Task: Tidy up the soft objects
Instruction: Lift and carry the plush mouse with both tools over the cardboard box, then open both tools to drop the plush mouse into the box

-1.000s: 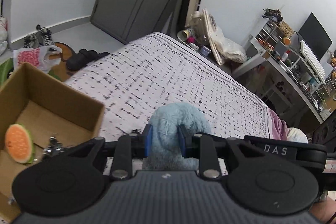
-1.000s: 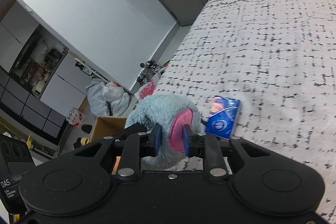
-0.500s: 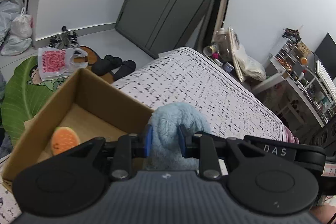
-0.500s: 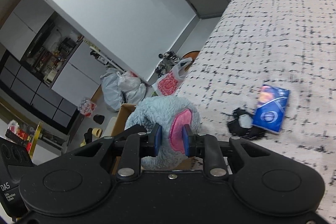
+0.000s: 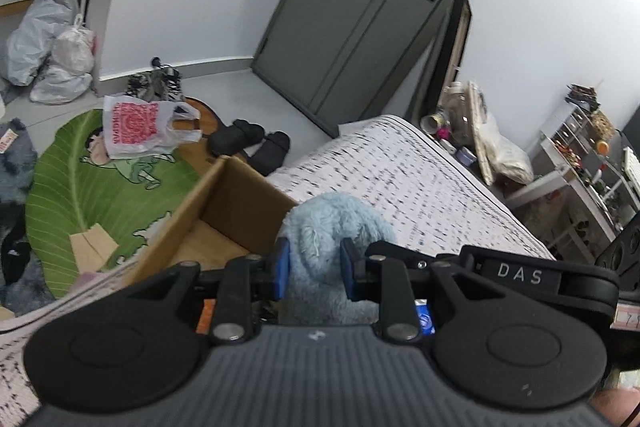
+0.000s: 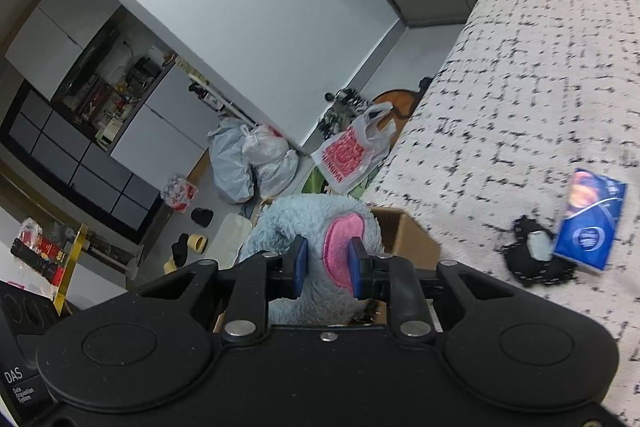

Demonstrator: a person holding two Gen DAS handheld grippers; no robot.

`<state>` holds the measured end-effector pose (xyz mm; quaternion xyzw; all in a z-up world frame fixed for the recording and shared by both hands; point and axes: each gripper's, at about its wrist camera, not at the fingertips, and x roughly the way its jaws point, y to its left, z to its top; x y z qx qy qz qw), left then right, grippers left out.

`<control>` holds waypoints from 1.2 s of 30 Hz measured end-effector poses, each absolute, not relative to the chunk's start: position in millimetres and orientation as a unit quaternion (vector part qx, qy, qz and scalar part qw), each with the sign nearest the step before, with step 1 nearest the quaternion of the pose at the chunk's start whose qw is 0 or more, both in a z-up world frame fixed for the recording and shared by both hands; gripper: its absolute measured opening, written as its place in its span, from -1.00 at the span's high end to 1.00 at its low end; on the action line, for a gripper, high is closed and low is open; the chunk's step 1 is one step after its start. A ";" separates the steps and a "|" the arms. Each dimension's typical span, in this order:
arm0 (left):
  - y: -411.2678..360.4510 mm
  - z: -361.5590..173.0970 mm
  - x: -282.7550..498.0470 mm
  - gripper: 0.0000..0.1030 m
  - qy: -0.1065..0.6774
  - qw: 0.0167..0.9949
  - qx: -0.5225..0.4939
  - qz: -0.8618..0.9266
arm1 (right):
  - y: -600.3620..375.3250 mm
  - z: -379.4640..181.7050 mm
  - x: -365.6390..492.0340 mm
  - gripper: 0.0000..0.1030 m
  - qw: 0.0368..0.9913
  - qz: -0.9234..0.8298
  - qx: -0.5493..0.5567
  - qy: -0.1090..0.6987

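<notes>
A light blue plush toy with a pink ear patch is held by both grippers. My left gripper is shut on its blue fur. My right gripper is shut on its pink ear. The toy hangs over the open cardboard box, which stands at the edge of the bed; the box also shows in the right wrist view. Most of the box's inside is hidden behind the grippers.
A blue packet and a small black object lie on the patterned bedspread. On the floor are a green leaf rug, a red-printed plastic bag, black slippers and white bags. A desk stands far right.
Both grippers have carried the plush toy left, from over the bed to over the cardboard box. The orange slice toy in the box has dropped out of sight behind the left gripper.
</notes>
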<state>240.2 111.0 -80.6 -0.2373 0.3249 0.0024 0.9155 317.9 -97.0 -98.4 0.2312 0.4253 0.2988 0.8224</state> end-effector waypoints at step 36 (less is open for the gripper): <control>88.4 -52.6 214.9 -0.80 0.289 0.937 -0.173 0.095 | -150.3 -82.3 278.4 -1.00 0.845 0.258 0.211 0.418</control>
